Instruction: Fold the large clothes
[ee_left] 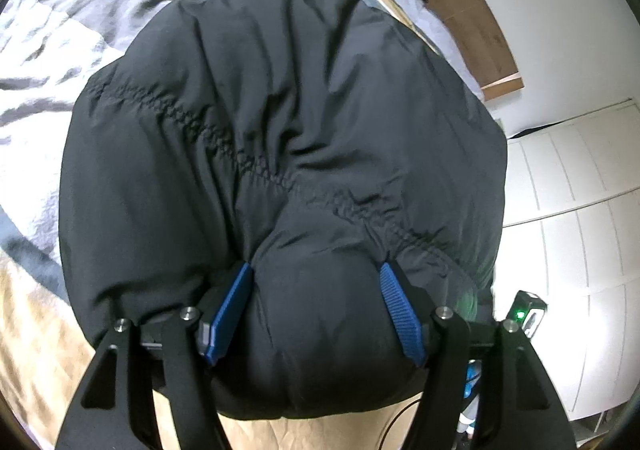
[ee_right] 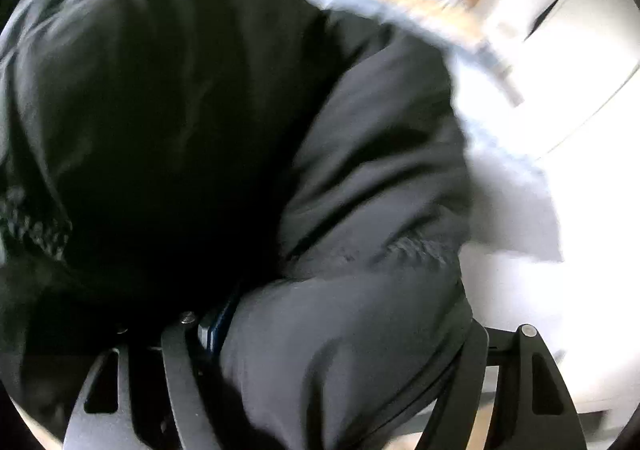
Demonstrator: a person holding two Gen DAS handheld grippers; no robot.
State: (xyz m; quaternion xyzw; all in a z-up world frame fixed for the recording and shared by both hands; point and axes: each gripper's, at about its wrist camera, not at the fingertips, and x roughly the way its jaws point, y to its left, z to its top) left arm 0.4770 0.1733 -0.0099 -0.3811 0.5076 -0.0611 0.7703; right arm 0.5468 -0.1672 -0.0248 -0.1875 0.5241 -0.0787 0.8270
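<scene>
A black padded jacket [ee_left: 280,110] lies bunched on the bed and fills most of the left wrist view. My left gripper [ee_left: 316,268] is shut on a thick fold of its near edge, and the blue pads [ee_left: 232,310] dent the puffy cloth from both sides. The right wrist view is blurred. There the same jacket [ee_right: 180,110] covers the left and middle, and a thick roll of it fills the gap of my right gripper [ee_right: 344,310]. One blue pad [ee_right: 222,320] presses against that roll; cloth hides the other finger.
A crumpled grey and white patchwork bedcover [ee_left: 60,30] lies beyond the jacket, with tan sheet [ee_left: 32,330] nearer. A wooden headboard [ee_left: 472,10] runs along the far side. White panelled cupboard doors [ee_left: 580,210] stand at the right, by a small device with a green light [ee_left: 524,314].
</scene>
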